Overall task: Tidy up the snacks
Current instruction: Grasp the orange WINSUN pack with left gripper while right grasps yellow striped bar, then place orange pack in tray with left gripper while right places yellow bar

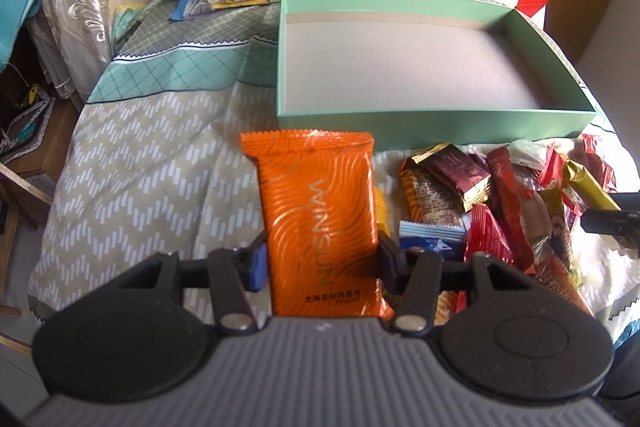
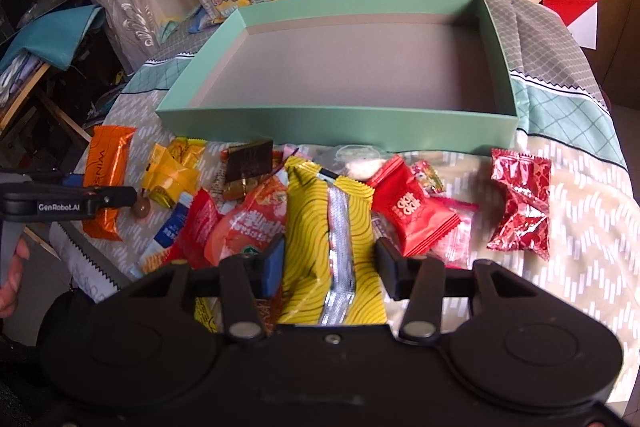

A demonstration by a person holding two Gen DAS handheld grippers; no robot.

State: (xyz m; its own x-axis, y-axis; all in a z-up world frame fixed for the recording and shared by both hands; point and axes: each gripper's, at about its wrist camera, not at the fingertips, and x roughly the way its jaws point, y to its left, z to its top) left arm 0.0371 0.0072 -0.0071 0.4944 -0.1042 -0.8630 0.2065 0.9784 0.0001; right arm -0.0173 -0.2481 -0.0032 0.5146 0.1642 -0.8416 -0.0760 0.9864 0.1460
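Over patterned cloth (image 1: 132, 155), left hand-held gripper (image 1: 320, 259) clamps orange packet (image 1: 316, 219), right hand-held gripper (image 2: 330, 263) yellow packet (image 2: 332, 239).

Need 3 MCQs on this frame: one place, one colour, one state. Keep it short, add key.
1. Where is the green box?
A. beyond the snack pile
B. under the pile
C. on the floor

2. The packet in the left gripper is:
A. blue
B. orange
C. white

3. The right gripper is:
A. open, nothing between its jaws
B. out of view
C. shut on a yellow packet

Key: A, the box sits past the snack pile; B, orange packet between the pads; C, pads press the yellow packet.
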